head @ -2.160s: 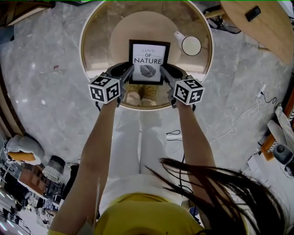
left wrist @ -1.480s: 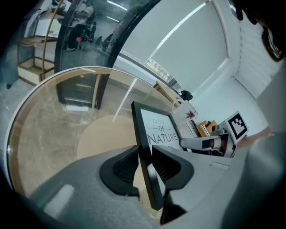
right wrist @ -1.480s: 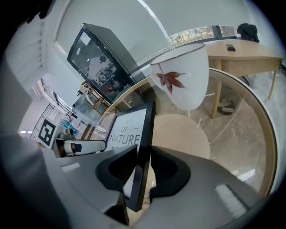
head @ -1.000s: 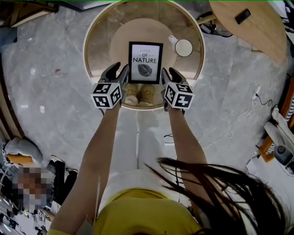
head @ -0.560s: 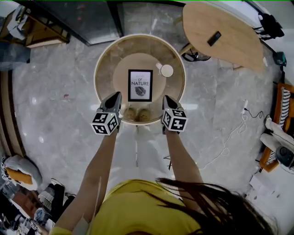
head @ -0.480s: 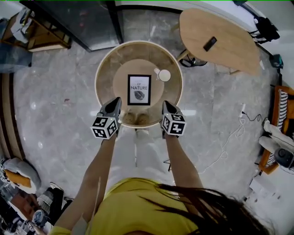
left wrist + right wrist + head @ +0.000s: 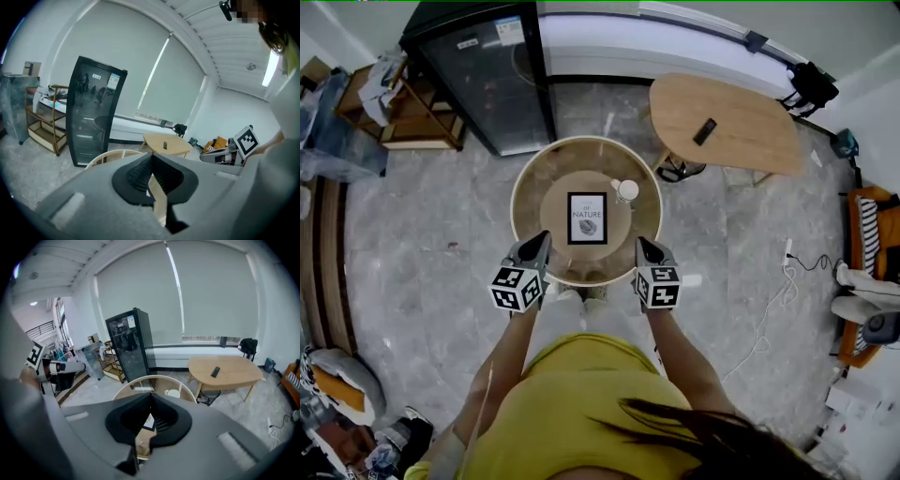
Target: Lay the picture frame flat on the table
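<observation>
The black picture frame (image 7: 587, 217) with a leaf print lies flat, face up, on the round glass-topped table (image 7: 534, 187). Both grippers hang at the table's near edge, apart from the frame. My left gripper (image 7: 540, 241) is shut and holds nothing. My right gripper (image 7: 643, 245) is also shut and empty. In the left gripper view the closed jaws hide most of the table, and only its rim (image 7: 108, 155) shows. In the right gripper view a corner of the frame (image 7: 149, 422) shows in the gap below the closed jaws.
A white cup (image 7: 626, 190) stands on the round table, to the right of the frame. Behind it are a black glass-door cabinet (image 7: 487, 75), an oval wooden table (image 7: 727, 122) and a wooden shelf (image 7: 403, 103). A white cable (image 7: 769, 323) lies on the marble floor at the right.
Both grippers have drawn back from the frame's sides to the table's near edge and shut. The head view has risen, so the table looks smaller. The frame stays flat.
</observation>
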Motion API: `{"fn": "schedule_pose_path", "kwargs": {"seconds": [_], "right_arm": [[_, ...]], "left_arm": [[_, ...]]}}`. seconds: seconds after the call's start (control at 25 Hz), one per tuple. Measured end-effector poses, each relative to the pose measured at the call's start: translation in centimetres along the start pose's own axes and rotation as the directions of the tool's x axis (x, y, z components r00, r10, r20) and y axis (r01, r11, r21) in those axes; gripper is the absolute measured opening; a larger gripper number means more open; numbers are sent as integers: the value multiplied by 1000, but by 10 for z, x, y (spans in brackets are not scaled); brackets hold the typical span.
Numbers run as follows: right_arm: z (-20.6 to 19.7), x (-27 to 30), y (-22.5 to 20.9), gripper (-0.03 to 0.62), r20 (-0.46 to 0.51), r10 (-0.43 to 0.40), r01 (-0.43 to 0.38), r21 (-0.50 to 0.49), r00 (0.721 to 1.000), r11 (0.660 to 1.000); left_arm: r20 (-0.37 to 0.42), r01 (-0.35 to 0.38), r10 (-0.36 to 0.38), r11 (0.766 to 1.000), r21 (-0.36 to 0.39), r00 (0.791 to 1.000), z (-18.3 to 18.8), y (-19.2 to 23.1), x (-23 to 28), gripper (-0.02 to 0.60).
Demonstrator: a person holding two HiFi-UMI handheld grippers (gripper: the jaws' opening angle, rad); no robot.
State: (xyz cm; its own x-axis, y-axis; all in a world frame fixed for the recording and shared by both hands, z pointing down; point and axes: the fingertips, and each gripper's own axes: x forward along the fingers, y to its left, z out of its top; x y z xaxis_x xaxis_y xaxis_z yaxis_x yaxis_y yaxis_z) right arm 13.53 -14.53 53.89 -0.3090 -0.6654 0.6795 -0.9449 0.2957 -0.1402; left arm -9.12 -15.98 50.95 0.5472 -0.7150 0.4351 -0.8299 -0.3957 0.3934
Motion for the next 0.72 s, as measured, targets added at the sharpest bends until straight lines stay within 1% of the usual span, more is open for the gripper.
{"fn": "schedule_pose_path", "kwargs": {"seconds": [0.08, 0.16, 0.28, 0.4, 0.52, 0.64, 0.72], "right_arm": [[24, -19, 11, 2, 51, -1, 3, -27, 999, 1000], [49, -38, 21, 2, 114, -1, 7, -54, 993, 999], [89, -68, 35, 2, 222, 0, 25, -106, 975, 994], [126, -95, 42, 2, 318, -9, 51, -124, 948, 991], [159, -120, 45, 2, 406, -20, 75, -119, 914, 990], [187, -140, 49, 2, 479, -23, 99, -134, 877, 986], [204, -154, 53, 2, 525, -20, 120, -157, 851, 980]], "left_arm": [[34, -17, 17, 1000, 22, 999, 24, -8, -13, -2], [77, -40, 35, 997, 63, 996, 50, -16, -25, -2], [160, -67, 48, 991, 118, 986, 90, -29, -41, 0], [237, -92, 57, 986, 142, 970, 127, -44, -56, 0], [289, -113, 65, 982, 152, 955, 157, -60, -66, 0], [332, -103, 43, 981, 165, 942, 182, -78, -74, 0], [358, -96, 23, 977, 189, 933, 197, -90, -79, 0]]}}
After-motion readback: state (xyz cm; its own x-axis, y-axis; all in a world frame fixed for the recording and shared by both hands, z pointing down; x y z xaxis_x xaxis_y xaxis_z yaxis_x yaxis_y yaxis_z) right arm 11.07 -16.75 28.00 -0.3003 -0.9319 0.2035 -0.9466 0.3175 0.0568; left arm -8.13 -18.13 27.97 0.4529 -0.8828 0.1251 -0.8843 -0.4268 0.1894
